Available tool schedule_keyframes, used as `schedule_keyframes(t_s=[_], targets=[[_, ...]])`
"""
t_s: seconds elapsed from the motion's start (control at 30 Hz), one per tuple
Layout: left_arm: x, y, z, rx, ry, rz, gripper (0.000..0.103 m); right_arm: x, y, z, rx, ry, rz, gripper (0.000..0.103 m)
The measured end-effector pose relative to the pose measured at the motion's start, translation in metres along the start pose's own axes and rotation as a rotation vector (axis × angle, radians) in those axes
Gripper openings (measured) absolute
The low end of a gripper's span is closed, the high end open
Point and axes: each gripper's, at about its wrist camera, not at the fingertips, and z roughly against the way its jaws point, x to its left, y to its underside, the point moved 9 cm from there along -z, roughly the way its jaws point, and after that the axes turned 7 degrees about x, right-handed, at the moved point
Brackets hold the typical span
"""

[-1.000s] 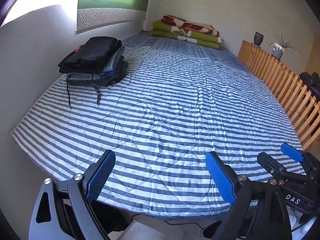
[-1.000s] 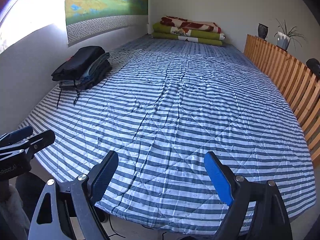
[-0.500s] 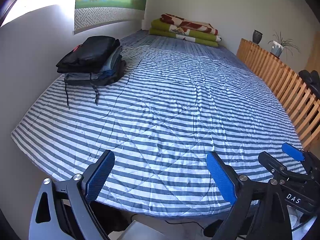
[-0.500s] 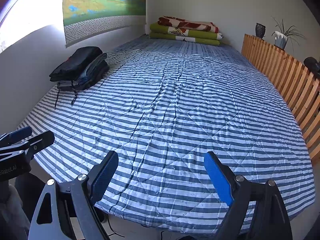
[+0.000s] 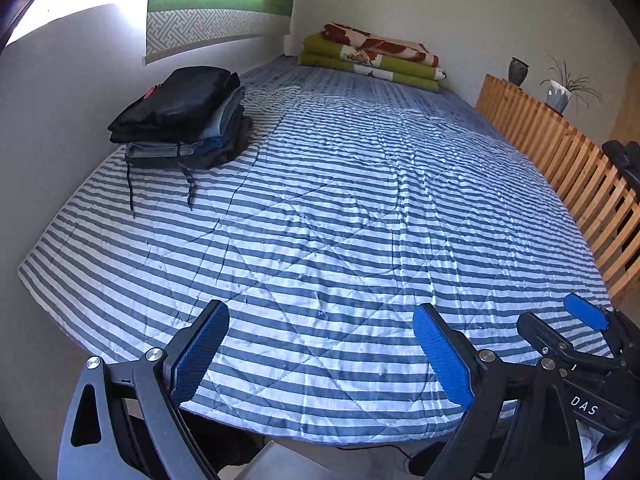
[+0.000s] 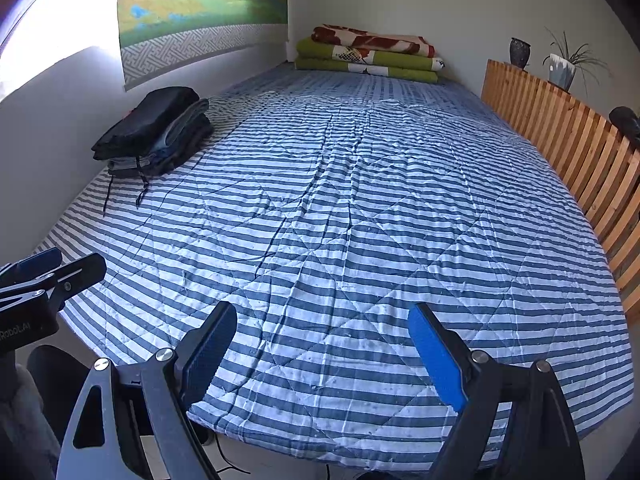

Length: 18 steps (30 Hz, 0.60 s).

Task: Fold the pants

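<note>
Hovering at bed foot | left gripper and right gripper both spread wide, empty | folded pants stack far-left by wall, long axis running away | left gripper nearer.

Pants stack lay on bed far left by wall; blankets at far end; slat rail right.
</note>
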Motion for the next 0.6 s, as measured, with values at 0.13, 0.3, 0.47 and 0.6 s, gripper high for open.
schedule_keyframes(t_s=[0.13, 0.3, 0.47, 0.6], targets=[[0.002, -0.001, -0.006, 0.006, 0.0, 0.005, 0.097, 0.0, 0.0, -0.005, 0.007, 0.001, -0.001, 0.085], [0.003, 0.0, -0.013, 0.017, -0.003, 0.008, 0.098, -0.001, 0.0, -0.008, 0.012, 0.003, -0.005, 0.085], [0.003, 0.0, -0.017, 0.018, -0.005, 0.007, 0.099, -0.002, 0.001, -0.012, 0.02, 0.004, -0.004, 0.085], [0.002, -0.001, -0.021, 0.018, -0.009, 0.001, 0.099, -0.001, 0.002, -0.016, 0.028, 0.002, -0.002, 0.085]])
